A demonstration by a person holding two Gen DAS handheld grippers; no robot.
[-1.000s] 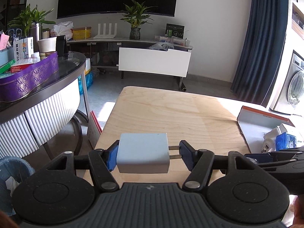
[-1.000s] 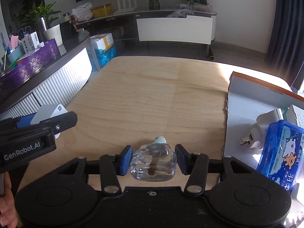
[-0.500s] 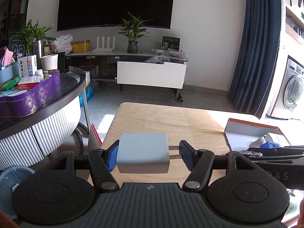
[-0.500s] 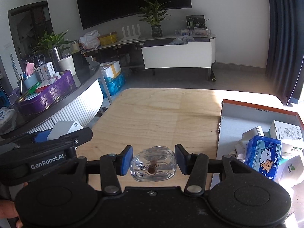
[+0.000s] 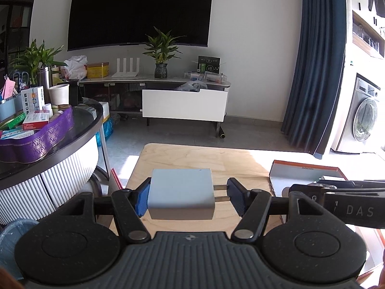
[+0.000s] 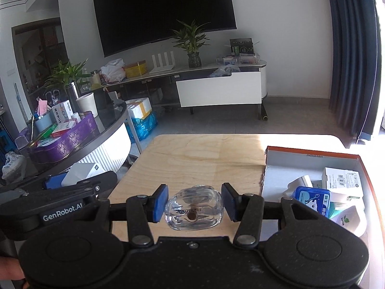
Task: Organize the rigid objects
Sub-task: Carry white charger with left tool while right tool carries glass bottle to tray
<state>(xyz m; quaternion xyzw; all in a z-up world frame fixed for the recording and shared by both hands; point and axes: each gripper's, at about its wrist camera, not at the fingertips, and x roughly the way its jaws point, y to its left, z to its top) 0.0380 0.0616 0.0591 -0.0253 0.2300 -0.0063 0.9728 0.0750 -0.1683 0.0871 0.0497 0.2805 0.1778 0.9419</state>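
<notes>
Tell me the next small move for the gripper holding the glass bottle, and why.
Probably carry the right gripper to its right and over the open box, then lower. Its jaws are clamped on the glass bottle above the wooden table, and the box beside it already holds a blue case and cartons, with bare floor near its left wall.

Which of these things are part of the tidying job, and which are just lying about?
Part of the job:
- white charger in the left gripper
- clear glass bottle in the right gripper
- open box on the wooden table, already holding small packs

Just lying about:
- purple tray
- potted plant
- white router
</notes>
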